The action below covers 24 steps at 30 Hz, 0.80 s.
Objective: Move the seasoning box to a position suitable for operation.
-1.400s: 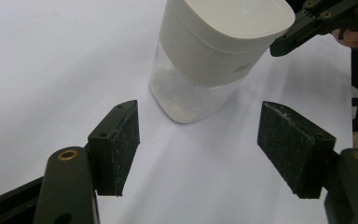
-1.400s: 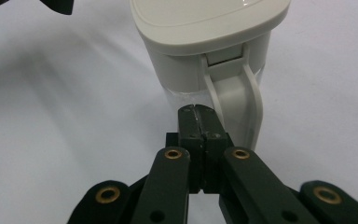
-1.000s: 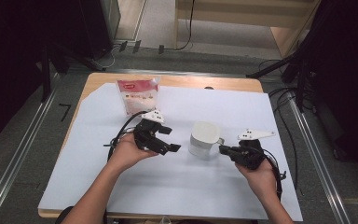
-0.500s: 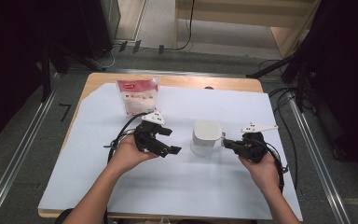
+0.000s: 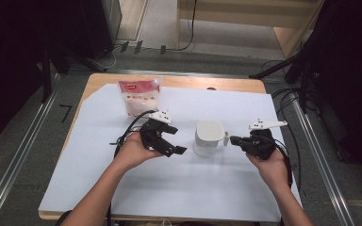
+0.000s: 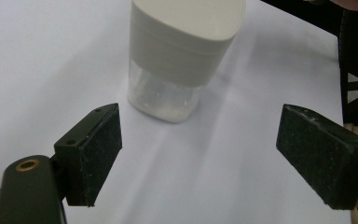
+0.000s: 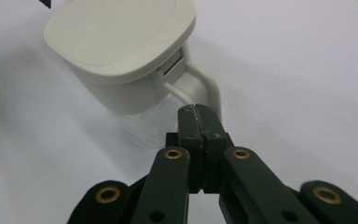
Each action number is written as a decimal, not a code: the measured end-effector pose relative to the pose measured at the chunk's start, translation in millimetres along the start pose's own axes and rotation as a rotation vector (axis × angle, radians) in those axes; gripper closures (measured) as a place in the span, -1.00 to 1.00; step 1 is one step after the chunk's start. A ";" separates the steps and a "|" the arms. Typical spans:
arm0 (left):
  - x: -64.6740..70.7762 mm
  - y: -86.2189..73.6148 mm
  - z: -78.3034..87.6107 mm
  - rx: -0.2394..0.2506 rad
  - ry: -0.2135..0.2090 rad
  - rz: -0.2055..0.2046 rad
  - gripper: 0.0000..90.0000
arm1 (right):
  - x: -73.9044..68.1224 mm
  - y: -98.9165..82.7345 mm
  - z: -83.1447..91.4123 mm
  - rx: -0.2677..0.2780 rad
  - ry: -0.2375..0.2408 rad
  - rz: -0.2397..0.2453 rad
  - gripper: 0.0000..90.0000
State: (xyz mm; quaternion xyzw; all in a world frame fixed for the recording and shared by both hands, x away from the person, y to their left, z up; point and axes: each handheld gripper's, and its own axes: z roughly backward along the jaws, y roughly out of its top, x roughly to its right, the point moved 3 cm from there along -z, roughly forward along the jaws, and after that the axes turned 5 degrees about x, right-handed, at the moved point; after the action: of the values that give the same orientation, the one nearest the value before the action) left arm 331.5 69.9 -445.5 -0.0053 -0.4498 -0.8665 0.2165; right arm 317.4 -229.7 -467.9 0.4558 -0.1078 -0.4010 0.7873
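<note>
A clear jug (image 5: 209, 136) with a white lid and a side handle (image 7: 209, 88) stands upright mid-table. My left gripper (image 5: 178, 141) is just left of it, aimed at it. Its jaws have just been opening and stand wide, with bare paper between the pads (image 6: 100, 149). In the left gripper view the jug (image 6: 182, 51) sits beyond the left gripper (image 6: 214, 154). My right gripper (image 5: 232, 140) is shut on nothing, to the jug's right. In the right gripper view the right gripper (image 7: 197, 111) ends right at the handle of the jug (image 7: 121, 42); whether they touch I cannot tell.
A large white paper sheet (image 5: 169, 188) covers the wooden table (image 5: 245, 84). A red-and-white bag (image 5: 139, 96) lies at the back left. Cables trail from both grippers. Dark equipment and floor rails surround the table.
The right hand has shifted slightly away from me, its shut tips staying by the jug's handle. The left jaws have spread a little wider. The jug has not moved.
</note>
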 end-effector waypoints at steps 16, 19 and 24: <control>-14.5 33.6 -20.7 -0.008 -0.079 -0.116 -0.61 | 16.1 16.9 -14.6 -0.019 0.023 -0.020 1.00; -14.2 34.7 -23.5 0.000 -0.094 -0.142 -0.59 | 15.6 15.9 -15.0 -0.021 0.024 -0.014 1.00; -18.0 36.1 -34.0 -0.037 -0.103 -0.119 -0.62 | 15.1 15.4 -16.8 -0.021 0.027 -0.001 1.00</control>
State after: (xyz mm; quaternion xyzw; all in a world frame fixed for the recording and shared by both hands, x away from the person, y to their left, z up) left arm 367.8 31.9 -441.4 -0.0274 -0.4437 -0.8846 0.1410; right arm 344.5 -226.0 -467.8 0.4529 -0.0928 -0.3963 0.7933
